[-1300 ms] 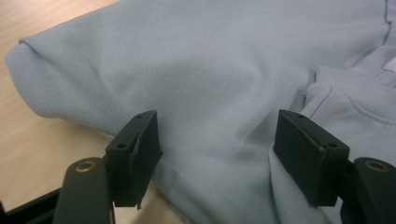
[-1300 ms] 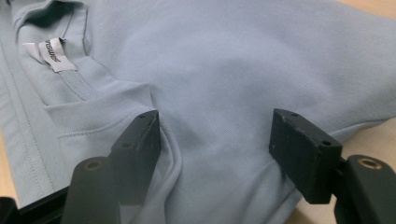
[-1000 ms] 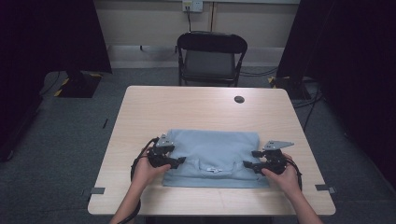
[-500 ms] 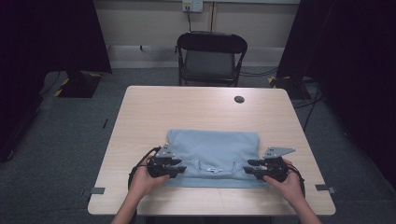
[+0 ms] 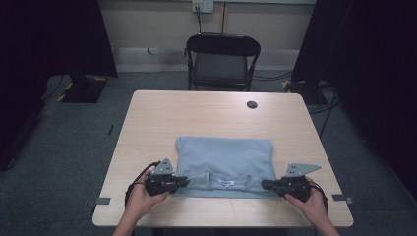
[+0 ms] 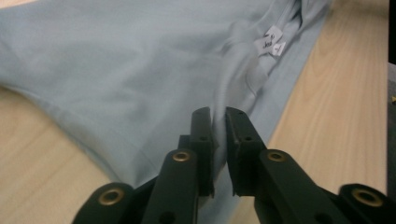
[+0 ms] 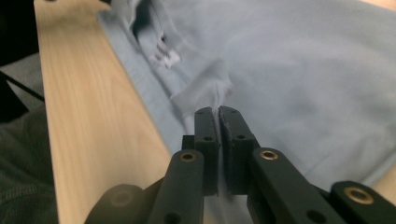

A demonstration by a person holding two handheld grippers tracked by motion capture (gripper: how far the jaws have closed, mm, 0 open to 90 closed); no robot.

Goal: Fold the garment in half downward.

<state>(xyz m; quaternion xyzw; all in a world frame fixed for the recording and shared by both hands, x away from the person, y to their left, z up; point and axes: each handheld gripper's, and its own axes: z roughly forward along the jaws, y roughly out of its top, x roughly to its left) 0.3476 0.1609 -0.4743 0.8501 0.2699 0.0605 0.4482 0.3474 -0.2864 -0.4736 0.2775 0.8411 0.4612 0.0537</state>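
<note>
Left claw (image 5: 183,181) pinching shirt (image 5: 226,157), right claw (image 5: 265,185) likewise, chair (image 5: 222,59) beyond table (image 5: 196,113)

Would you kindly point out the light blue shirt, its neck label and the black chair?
light blue shirt (image 5: 223,157), high view, flat middle of the fabric.
neck label (image 5: 226,183), high view, white tag inside the collar.
black chair (image 5: 220,66), high view, seat.

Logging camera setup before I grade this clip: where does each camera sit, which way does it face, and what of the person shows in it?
High view: above the person's side, looking forward and down on the table; both forearms, left gripper, right gripper.
Left gripper view: rides that gripper, looking along its jaws, pinched on the light blue shirt.
Right gripper view: rides that gripper, jaws shut on a shirt fold.
Shared: all show the shirt's white neck label and table wood.
</note>
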